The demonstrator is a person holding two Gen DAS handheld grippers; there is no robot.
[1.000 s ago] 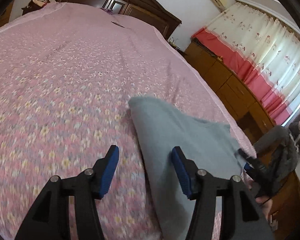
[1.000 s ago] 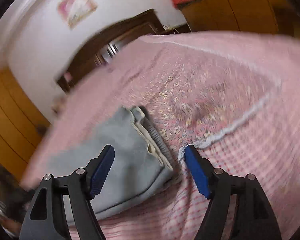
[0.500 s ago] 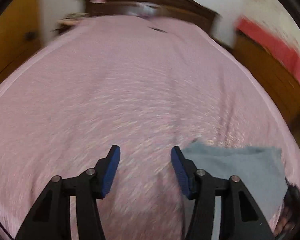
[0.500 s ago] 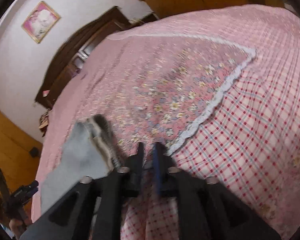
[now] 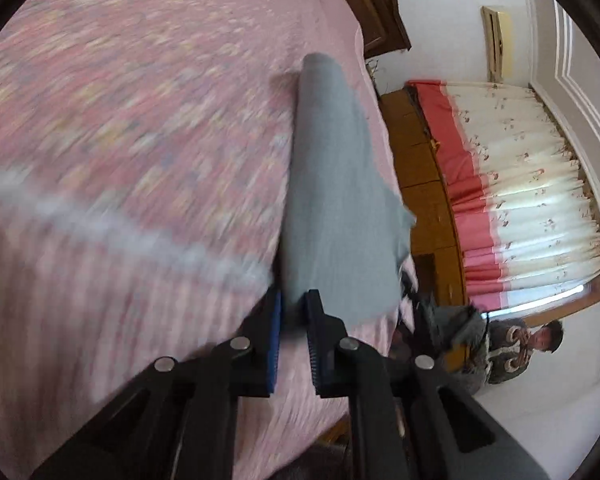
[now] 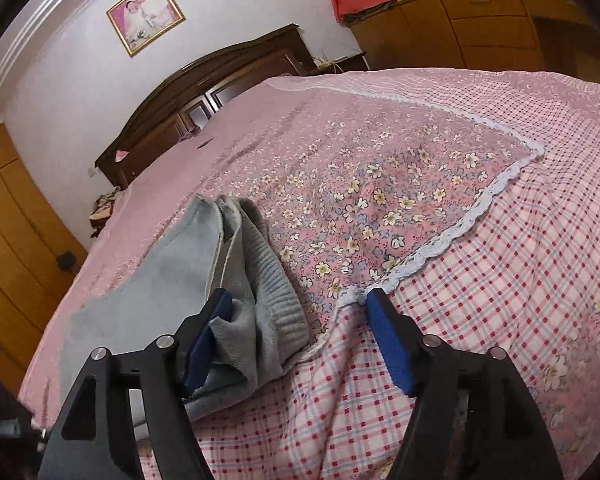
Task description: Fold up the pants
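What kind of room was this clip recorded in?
A home bedroom: a large bed with a pink floral bedspread and a dark wooden headboard, a framed portrait on the wall above it, and curtains over a window.

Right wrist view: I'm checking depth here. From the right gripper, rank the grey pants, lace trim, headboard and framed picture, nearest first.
From the right gripper:
1. Grey pants, at its left finger.
2. Lace trim, right, on the bed.
3. Headboard, far end.
4. Framed picture, on the wall above.

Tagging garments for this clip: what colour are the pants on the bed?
Plain light grey pants, seen best in the right wrist view, where the ribbed waistband shows.
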